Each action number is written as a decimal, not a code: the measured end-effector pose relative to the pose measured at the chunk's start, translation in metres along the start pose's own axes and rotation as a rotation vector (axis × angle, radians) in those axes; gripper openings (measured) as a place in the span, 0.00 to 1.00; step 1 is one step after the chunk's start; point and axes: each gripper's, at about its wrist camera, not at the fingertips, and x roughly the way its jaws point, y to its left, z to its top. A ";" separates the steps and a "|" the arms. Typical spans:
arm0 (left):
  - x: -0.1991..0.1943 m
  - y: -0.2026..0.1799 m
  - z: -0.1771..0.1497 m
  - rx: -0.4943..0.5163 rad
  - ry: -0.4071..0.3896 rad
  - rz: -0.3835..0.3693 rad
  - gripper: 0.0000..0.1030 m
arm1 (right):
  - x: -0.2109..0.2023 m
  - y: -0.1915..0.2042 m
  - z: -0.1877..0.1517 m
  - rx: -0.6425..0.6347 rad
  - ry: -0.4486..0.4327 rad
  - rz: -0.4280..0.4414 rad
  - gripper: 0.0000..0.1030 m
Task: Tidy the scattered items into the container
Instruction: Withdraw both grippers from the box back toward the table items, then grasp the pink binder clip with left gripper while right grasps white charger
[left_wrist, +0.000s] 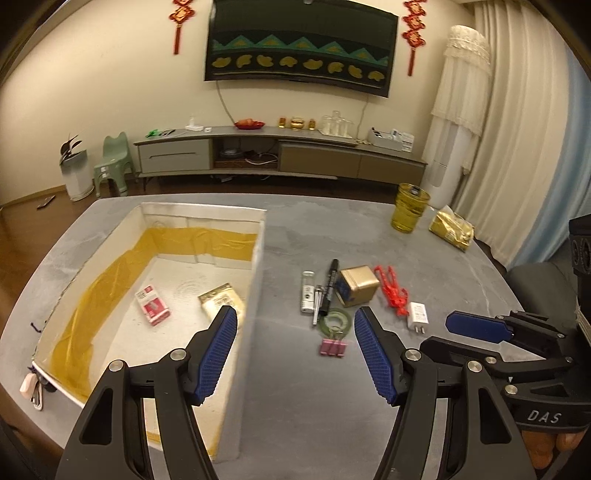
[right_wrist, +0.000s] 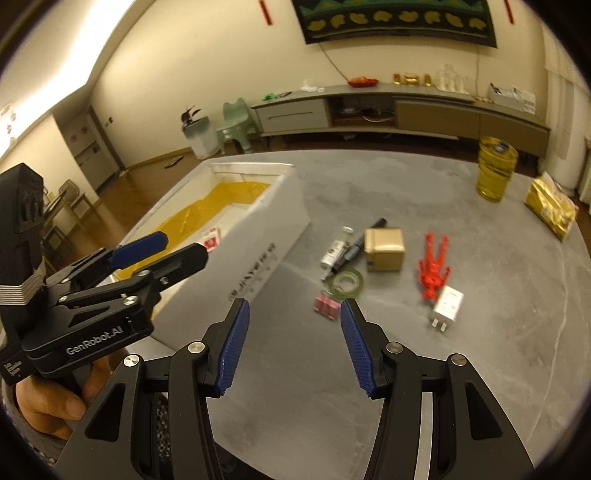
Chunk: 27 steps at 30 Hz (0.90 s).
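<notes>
A white box (left_wrist: 258, 258) with yellow lining stands on the left of the grey table and holds a red-and-white pack (left_wrist: 153, 304) and a gold packet (left_wrist: 221, 301). To its right lie a small vial (left_wrist: 306, 291), a black marker (left_wrist: 330, 284), a gold cube box (left_wrist: 356, 286), a red toy figure (left_wrist: 393, 295), a white charger plug (left_wrist: 417, 315), a green tape ring (left_wrist: 336, 321) and pink binder clips (left_wrist: 332, 347). My left gripper (left_wrist: 295, 312) hangs open over the box's right wall, holding nothing. My right gripper (right_wrist: 293, 303) is open and empty just short of the binder clips (right_wrist: 327, 307).
A yellow glass (left_wrist: 410, 212) and a gold bag (left_wrist: 452, 227) stand at the table's far right. Keys with a pink tag (left_wrist: 31, 387) lie at the left edge beside the box. A hand (right_wrist: 48, 402) holds the left gripper's grip. A low TV cabinet (left_wrist: 280, 155) lines the far wall.
</notes>
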 end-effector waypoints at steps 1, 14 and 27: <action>0.002 -0.006 0.000 0.010 0.003 -0.006 0.65 | -0.001 -0.006 -0.002 0.009 0.003 -0.005 0.53; 0.059 -0.045 -0.018 0.088 0.114 -0.027 0.65 | 0.004 -0.090 -0.011 0.121 0.020 -0.182 0.53; 0.130 -0.037 -0.041 0.041 0.236 -0.068 0.65 | 0.062 -0.138 -0.025 0.185 0.150 -0.212 0.53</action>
